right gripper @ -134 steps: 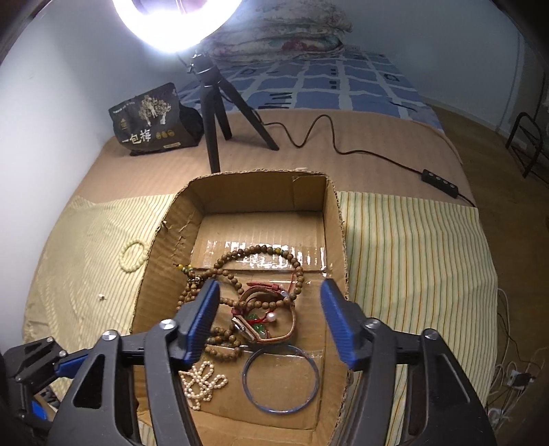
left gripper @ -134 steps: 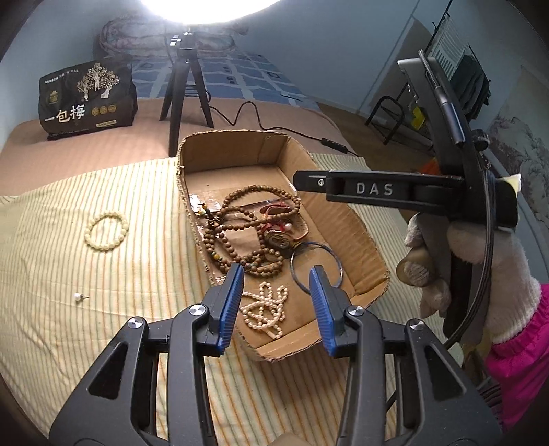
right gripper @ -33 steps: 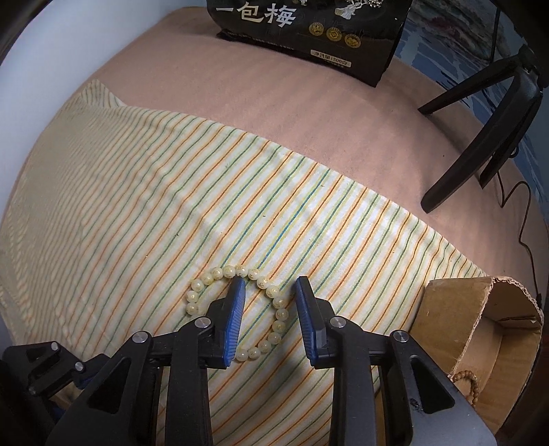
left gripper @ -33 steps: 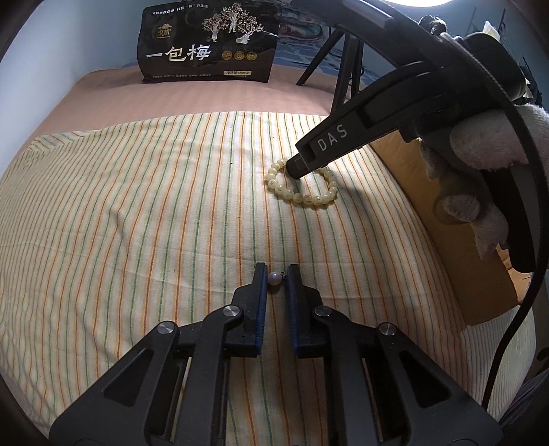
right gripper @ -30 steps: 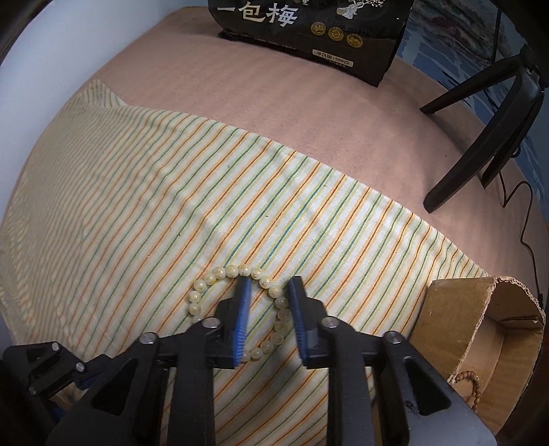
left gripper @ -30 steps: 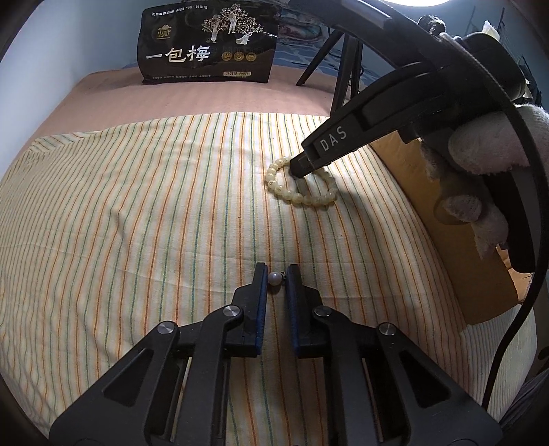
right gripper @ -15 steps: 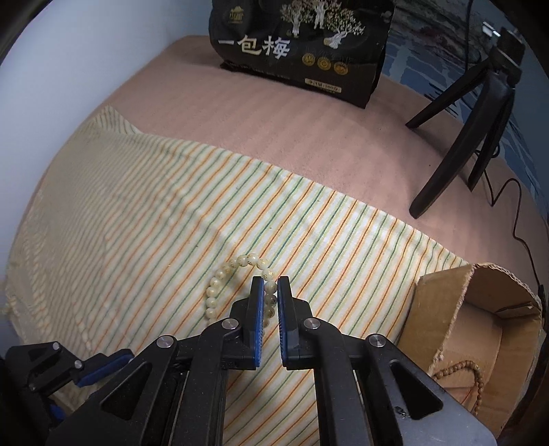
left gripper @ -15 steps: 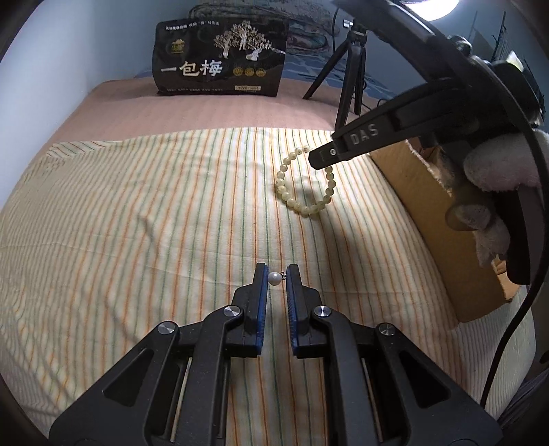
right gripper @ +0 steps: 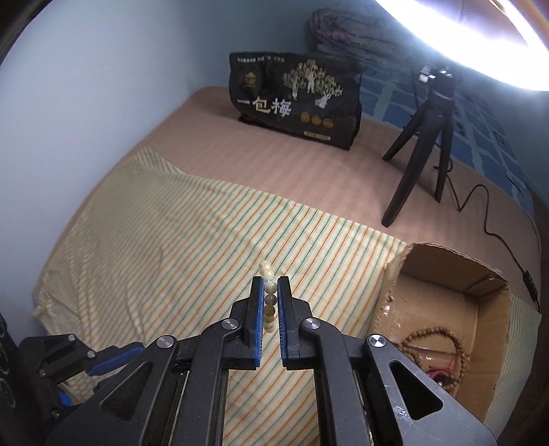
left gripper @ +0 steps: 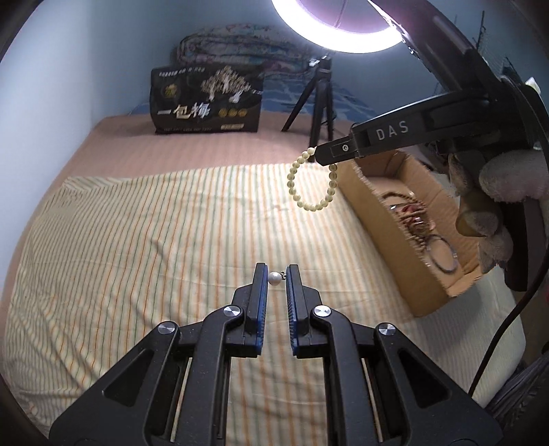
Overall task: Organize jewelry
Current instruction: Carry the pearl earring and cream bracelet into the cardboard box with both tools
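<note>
A bed (right gripper: 274, 164) with a tan sheet stands against a pale blue wall (right gripper: 103, 85). A striped yellow cloth (left gripper: 137, 240) covers its near part. A lit ring light (left gripper: 336, 31) glows above a black tripod (right gripper: 422, 147), beside a black printed bag (right gripper: 295, 99).
</note>
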